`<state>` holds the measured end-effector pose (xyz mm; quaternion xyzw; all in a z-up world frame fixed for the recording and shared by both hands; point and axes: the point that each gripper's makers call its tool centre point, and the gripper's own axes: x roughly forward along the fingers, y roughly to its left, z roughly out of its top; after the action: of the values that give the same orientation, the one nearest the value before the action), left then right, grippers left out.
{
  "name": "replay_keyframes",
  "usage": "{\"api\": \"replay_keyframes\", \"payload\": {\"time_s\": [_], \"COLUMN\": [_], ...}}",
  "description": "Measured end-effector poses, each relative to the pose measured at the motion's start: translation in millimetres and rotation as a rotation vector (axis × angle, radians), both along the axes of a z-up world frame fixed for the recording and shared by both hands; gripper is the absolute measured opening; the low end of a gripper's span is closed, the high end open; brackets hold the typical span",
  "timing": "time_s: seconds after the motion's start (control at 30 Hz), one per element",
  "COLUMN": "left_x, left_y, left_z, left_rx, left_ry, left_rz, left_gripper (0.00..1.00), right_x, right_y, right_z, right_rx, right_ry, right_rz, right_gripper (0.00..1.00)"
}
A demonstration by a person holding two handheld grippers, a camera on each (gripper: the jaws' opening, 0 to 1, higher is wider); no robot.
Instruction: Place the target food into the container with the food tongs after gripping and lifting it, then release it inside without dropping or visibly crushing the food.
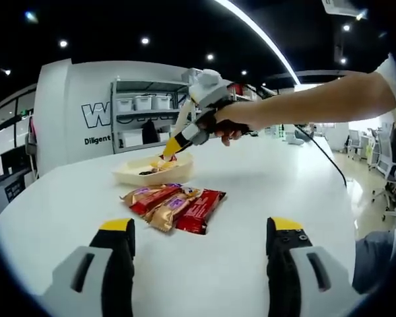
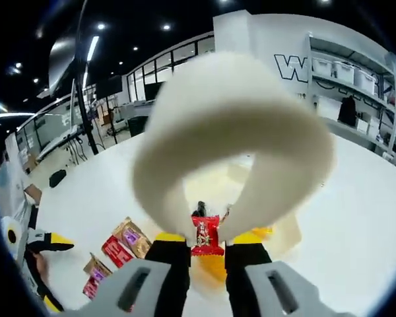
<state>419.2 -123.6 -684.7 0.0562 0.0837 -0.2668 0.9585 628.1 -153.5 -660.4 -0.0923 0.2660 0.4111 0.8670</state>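
My right gripper is shut on cream food tongs, whose loop rises in front of the camera. The tong tips pinch a small red packet just above the cream container. In the left gripper view, a hand holds the right gripper over the same container, its tip at the tray's middle. Several red and gold snack packets lie on the white table in front of the container. My left gripper hovers open near the table's front, nothing between its jaws.
A black cable trails across the table at the right. Behind the table stands a shelf with white bins against a lettered wall. The left gripper lies beside the loose packets.
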Motion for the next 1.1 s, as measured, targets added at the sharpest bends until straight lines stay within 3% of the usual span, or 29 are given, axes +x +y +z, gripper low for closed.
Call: {"api": "replay_keyframes", "payload": {"time_s": [0.2,0.57,0.67,1.1], "left_x": [1.0,0.7,0.7,0.0], "left_y": [0,0,0,-1], "left_z": [-0.9,-0.5,-0.3,0.0], "left_rx": [0.000,-0.003,-0.005,-0.004], "left_ry": [0.003,0.003,0.003,0.005], "left_rz": [-0.006,-0.008,-0.008,-0.005], "left_gripper": [0.81,0.80,0.80,0.80], "right_x": [3,9,6,0], "right_y": [12,8,9,2], "right_z": [-6.7,-28.0,-24.8,-13.9], "right_rx": [0.025,-0.035,0.020,0.038], "right_ry": [0.021,0.017,0.033,0.004], "right_rz": [0.013,-0.004,-0.007,-0.007], "right_gripper": [0.13,0.16,0.17,0.17]}}
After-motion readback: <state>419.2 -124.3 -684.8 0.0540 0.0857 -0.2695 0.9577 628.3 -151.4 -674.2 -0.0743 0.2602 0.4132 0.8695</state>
